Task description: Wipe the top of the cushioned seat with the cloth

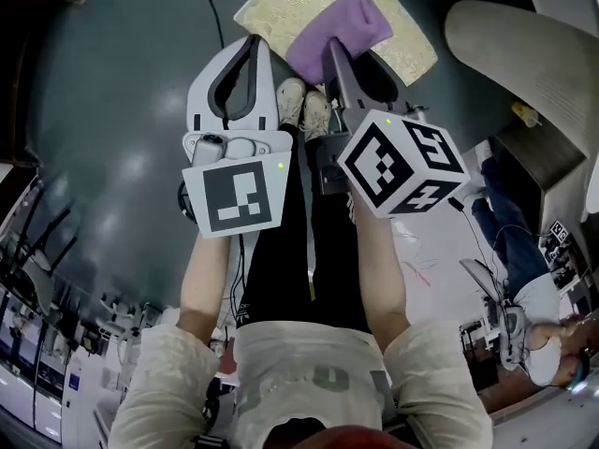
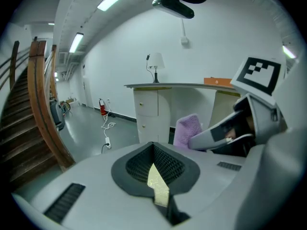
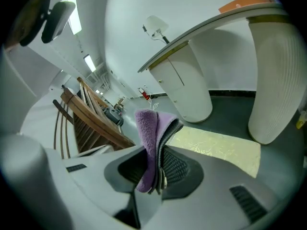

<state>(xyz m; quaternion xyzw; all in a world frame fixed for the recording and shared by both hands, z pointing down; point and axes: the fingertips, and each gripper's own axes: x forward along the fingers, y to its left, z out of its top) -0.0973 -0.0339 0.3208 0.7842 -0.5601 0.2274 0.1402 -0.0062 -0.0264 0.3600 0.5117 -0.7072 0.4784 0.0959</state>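
The cushioned seat [image 1: 290, 3] is a pale gold patterned pad low on the dark floor, just ahead of the person's feet. My right gripper [image 1: 335, 50] is shut on a folded purple cloth [image 1: 346, 21], which in the head view lies over the seat's middle. I cannot tell whether the cloth touches the seat. In the right gripper view the cloth [image 3: 148, 128] stands up out of the right gripper [image 3: 158, 150], with the seat [image 3: 216, 147] beyond it. My left gripper [image 1: 253, 43] hangs beside the seat's near left edge, shut with nothing in it. Only a sliver of seat [image 2: 157, 181] shows between its jaws.
A curved white counter [image 1: 524, 54] stands right of the seat, with a lamp [image 2: 154, 63] on it. A wooden staircase [image 2: 38, 104] rises at the left. The person's shoes [image 1: 304, 106] are close to the seat's near edge. Another person [image 1: 524, 288] stands at the right.
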